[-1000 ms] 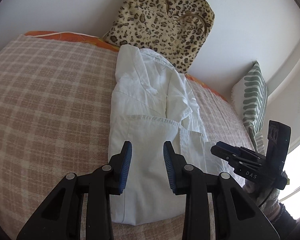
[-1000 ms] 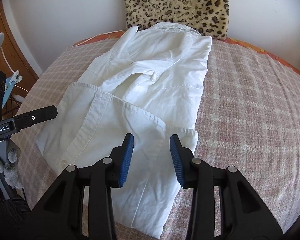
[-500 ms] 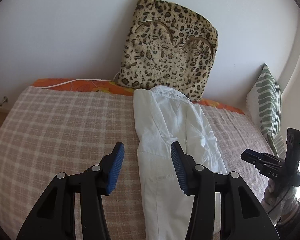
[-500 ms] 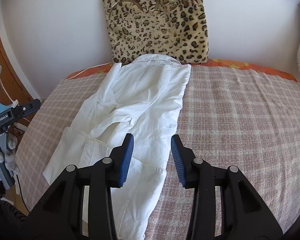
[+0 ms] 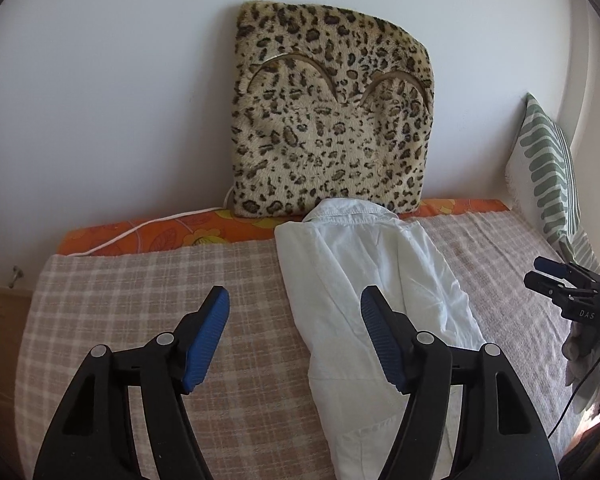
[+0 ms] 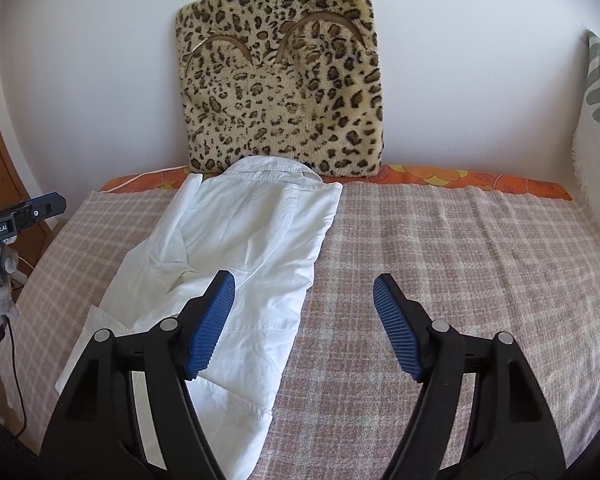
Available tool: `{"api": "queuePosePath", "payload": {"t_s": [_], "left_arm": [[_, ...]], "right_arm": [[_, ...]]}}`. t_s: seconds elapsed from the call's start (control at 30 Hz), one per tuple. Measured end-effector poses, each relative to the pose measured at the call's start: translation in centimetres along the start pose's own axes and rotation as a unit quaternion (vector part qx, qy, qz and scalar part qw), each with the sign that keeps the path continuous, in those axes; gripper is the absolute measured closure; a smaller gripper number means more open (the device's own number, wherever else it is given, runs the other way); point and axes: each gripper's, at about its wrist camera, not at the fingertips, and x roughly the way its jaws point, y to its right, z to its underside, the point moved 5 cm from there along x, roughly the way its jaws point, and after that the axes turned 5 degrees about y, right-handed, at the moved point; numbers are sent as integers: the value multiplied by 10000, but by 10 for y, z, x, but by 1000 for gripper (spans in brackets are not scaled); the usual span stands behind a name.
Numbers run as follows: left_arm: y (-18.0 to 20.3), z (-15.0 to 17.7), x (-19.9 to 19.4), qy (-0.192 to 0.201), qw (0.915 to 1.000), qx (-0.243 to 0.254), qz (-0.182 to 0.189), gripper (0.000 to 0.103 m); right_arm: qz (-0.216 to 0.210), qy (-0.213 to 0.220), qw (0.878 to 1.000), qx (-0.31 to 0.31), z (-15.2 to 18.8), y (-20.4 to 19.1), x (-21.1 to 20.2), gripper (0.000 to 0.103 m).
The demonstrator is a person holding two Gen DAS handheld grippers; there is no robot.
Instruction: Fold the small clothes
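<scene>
White shirt [image 6: 236, 264] lying on the bed's plaid blanket [image 6: 440, 280], already folded lengthwise into a narrow strip, collar at 12 o'clock touching the foot of the leopard cushion [image 6: 284, 80], hem end toward 6 o'clock and partly hidden under the tongs. Seen from the left wrist: same shirt [image 5: 364, 280] running 12 to 6 o'clock, right of centre. Left tongs [image 5: 295, 340] opening, blue pads apart, nothing between them but blanket and the shirt's near edge below; no contact visible. Right tongs [image 6: 304, 328] opening likewise, wide, empty, hovering above the shirt's right edge. Judged light, thin woven cotton: limp, no stiffness except collar and button placket, prone to slipping out of its fold and to dragging on the rough blanket. Loose sleeve bunch at about 9 o'clock of the strip likely to spill if lifted carelessly. Best hold probably the two hem corners at 6 o'clock, one per tongs, pinching all layers together, then carrying toward the collar. Striped pillow [image 5: 548, 176] at 3 o'clock, well apart
</scene>
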Motion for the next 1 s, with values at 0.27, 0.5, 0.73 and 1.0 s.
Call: {"api": "queuePosePath", "payload": {"t_s": [0.27,0.5,0.73,1.0], "left_arm": [[-22,-9,51,-184,9987,-353,327,35],[-34,-5,120,-785,9903,-863,754,35],[-25,4,176,-1165,9876,-692,797,38],[-17,2,214,-1248,9852,-752,900,70]], "right_arm": [[-176,-276,9994,116,-21,26,49,19],[-581,-790,9935,584,-32,41,120,23],[-972,-1188,9806,1218,-28,54,190,48],[-1242,-1216,9770,1236,-37,48,227,64]]}}
